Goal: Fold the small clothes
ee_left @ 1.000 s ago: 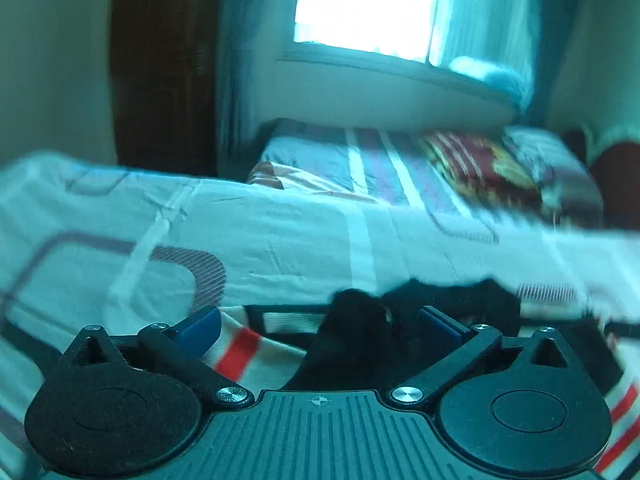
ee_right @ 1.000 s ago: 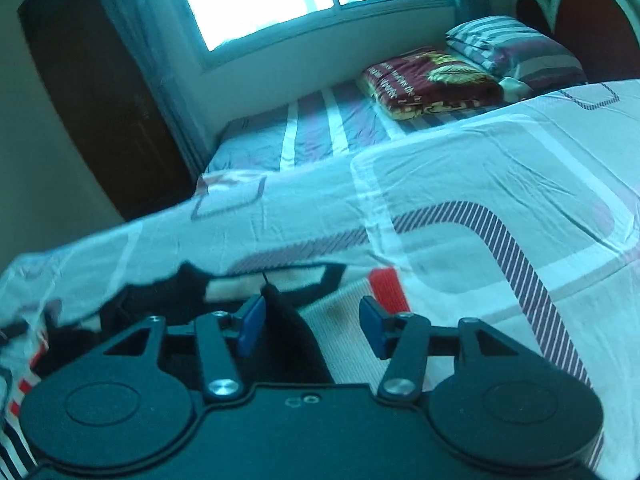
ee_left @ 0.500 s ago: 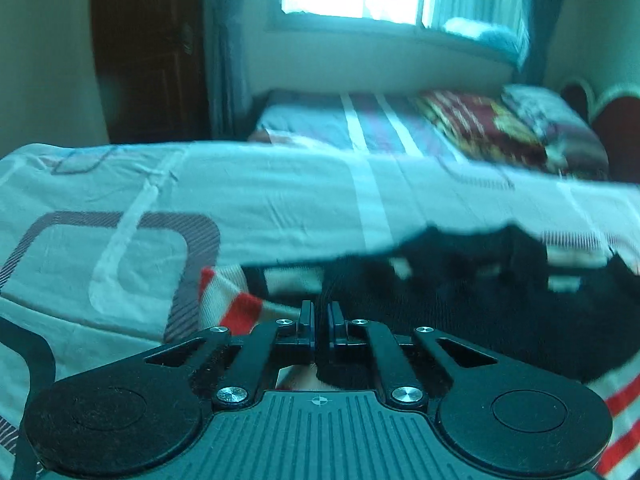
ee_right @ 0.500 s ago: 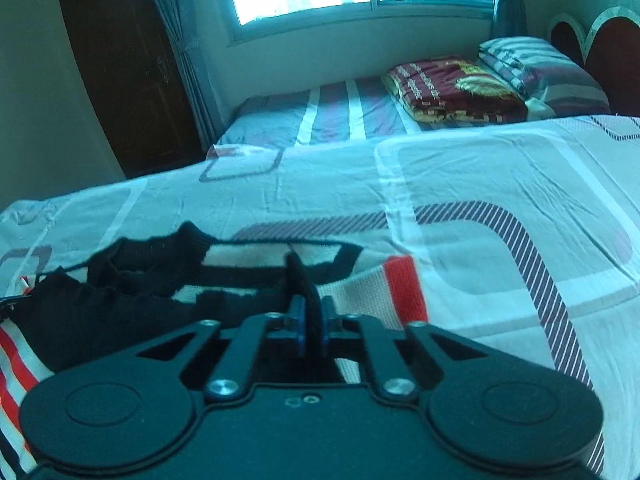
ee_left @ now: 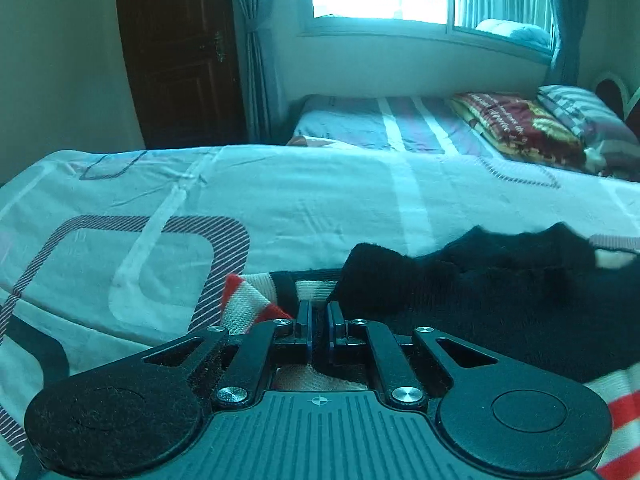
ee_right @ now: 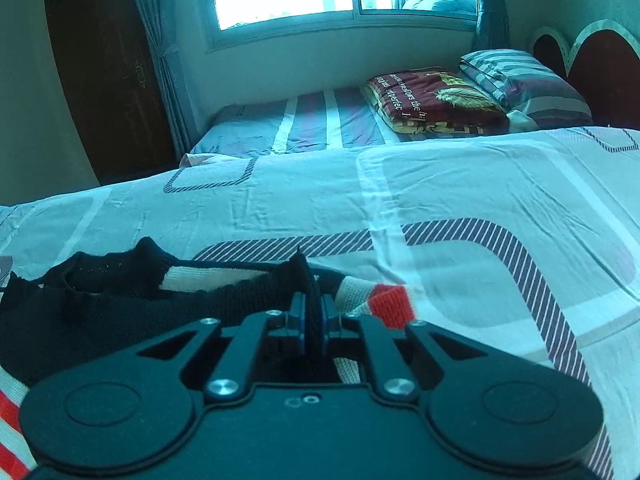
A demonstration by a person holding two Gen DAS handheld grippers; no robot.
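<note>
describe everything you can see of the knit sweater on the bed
The sweater is a small knit, mostly black with cream panels and red stripes at its edges. It lies crumpled on the patterned bedsheet, its black layer bunched over the striped one. The left gripper is shut on a fold near a red-and-cream corner; the right gripper is shut on a raised black ridge of the fabric beside a red patch. The rest runs out of frame.

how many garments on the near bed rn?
1 visible: a black knit sweater with cream and red stripes, spread on the patterned sheet, pinched at opposite ends by the left gripper and right gripper. Anything beneath it would be hidden.
</note>
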